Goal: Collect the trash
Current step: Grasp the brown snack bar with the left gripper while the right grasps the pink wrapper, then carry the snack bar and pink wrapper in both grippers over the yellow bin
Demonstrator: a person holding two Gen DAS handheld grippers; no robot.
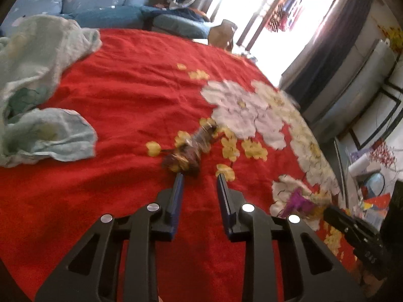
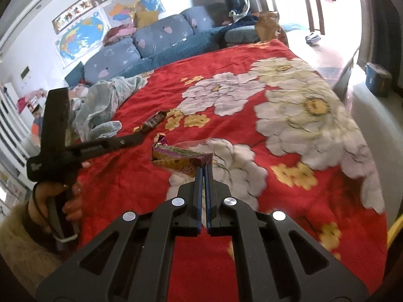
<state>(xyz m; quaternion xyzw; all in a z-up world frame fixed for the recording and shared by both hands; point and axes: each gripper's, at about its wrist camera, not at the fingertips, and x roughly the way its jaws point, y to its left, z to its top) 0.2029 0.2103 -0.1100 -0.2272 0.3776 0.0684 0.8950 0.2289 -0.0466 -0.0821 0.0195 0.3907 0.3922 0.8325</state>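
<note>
Right gripper [image 2: 203, 167] is pinching the near corner of the purple-and-yellow wrapper [image 2: 180, 157], jaws closed on it. The foil looks light and crinkly; a corner hold probably suffices, though it may flap.

Left gripper [image 1: 200, 175] is standing part open, nothing between its fingers; the brown wrapper [image 1: 190, 148] is lying just beyond the tips on the red blanket [image 1: 126, 88]. Also thin and crushable; best pinched at the twisted near end.

Blanket is offering open room ahead. Crumpled pale cloth [image 1: 37, 88] is crowding the left; the bed edge is falling away right.

Blue sofa [image 2: 161, 37] under wall maps [image 2: 83, 35] (window [image 1: 277, 12] glaring bright).
</note>
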